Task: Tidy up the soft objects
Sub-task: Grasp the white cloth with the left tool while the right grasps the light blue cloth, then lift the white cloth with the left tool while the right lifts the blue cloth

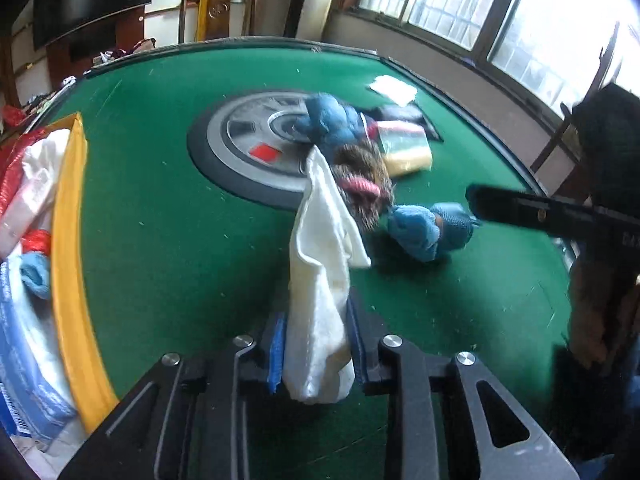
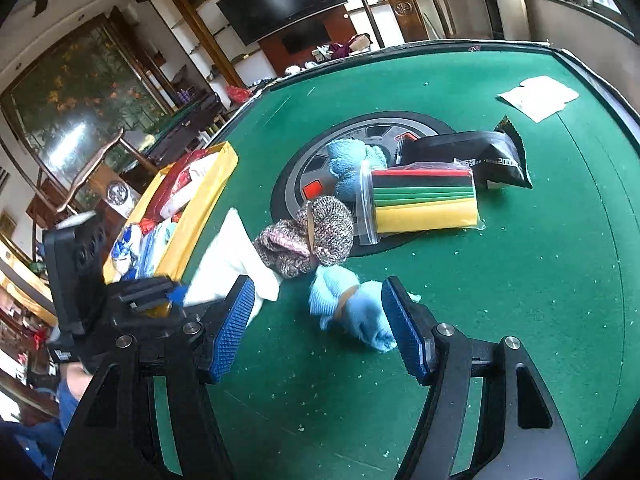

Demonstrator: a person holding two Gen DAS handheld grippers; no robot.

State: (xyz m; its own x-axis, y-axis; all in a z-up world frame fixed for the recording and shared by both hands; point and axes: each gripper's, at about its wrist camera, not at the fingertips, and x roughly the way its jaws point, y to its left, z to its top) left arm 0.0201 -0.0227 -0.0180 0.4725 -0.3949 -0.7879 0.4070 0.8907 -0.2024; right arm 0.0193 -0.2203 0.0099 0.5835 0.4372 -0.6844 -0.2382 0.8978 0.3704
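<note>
Left gripper (image 1: 318, 354) clamped narrow on a white cloth (image 1: 320, 280), draped limp over the green table (image 1: 160, 240) toward 12 o'clock. Right gripper (image 2: 318, 326) spread wide and empty, astride a light blue sock bundle (image 2: 348, 306) lying on the felt without touching either pad. At 11 o'clock from that bundle, a speckled knit bundle (image 2: 312, 236); further at 10 o'clock, a yellow box (image 2: 200, 216) stuffed with soft items.

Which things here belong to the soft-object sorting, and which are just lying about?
Part of the job:
- white cloth, pinched in the left tool
- light blue bundle, between the open right tool's fingers
- speckled knit bundle
- blue bundle further back
- yellow box

Lying about:
- black pouch
- bagged coloured sheets
- white paper
</note>
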